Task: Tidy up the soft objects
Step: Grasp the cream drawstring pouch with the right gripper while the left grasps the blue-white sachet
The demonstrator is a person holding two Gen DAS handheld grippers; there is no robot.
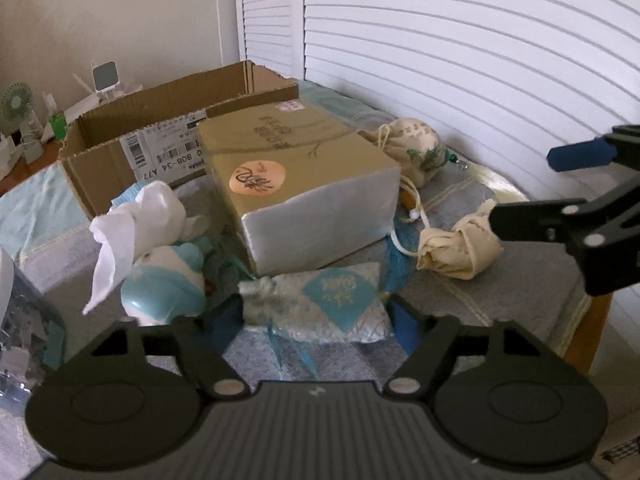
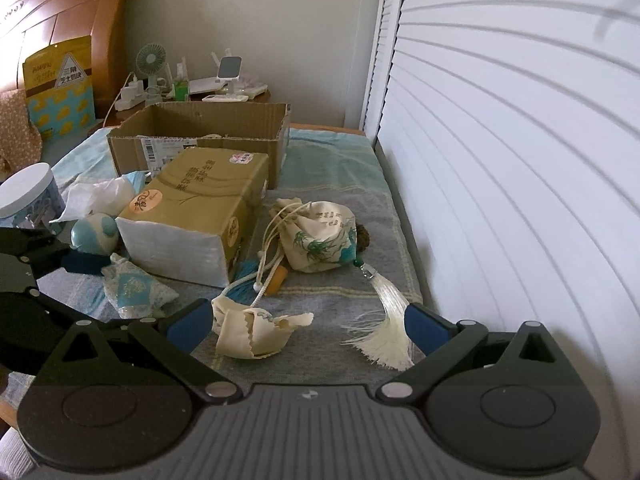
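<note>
A blue-and-silver brocade sachet (image 1: 320,306) lies between the fingers of my left gripper (image 1: 316,320), which is open around it; it also shows in the right wrist view (image 2: 136,290). A crumpled cream cloth pouch (image 2: 256,330) lies between the open fingers of my right gripper (image 2: 308,326); it also shows in the left wrist view (image 1: 458,250). A cream drawstring bag with a green print (image 2: 320,240) and a white tassel (image 2: 386,320) lies behind it. A teal-and-white plush toy (image 1: 164,284) and white tissue (image 1: 120,240) lie at the left.
A gold-and-silver box (image 1: 304,184) stands in the middle of the cloth-covered surface. An open cardboard box (image 2: 200,136) stands behind it. A round tin (image 2: 28,196) is at the left. White louvred doors (image 2: 520,160) run along the right edge.
</note>
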